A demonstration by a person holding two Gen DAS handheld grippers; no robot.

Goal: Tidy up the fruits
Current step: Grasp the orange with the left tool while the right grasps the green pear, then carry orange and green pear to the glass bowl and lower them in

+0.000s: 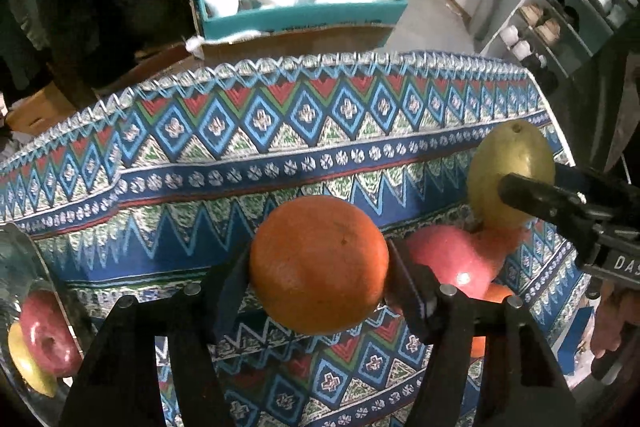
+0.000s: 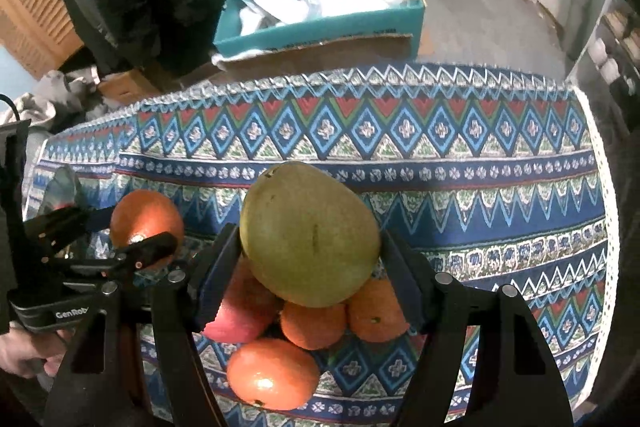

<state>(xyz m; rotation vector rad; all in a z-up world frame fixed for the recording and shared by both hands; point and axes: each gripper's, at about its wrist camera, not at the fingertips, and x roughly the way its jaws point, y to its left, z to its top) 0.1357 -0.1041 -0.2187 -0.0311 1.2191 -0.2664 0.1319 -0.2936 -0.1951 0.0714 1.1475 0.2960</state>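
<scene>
The left gripper (image 1: 320, 263) clamps a round, dimpled orange (image 1: 319, 263) above the patterned tablecloth (image 1: 224, 163). The right gripper (image 2: 312, 243) pinches a dull green mango (image 2: 310, 235) over a pile of fruit. Only the right wrist view shows that pile whole: a red apple (image 2: 240, 311) and three oranges (image 2: 274, 373). Only the left wrist view shows a glass plate (image 1: 24, 267) at the left edge.
</scene>
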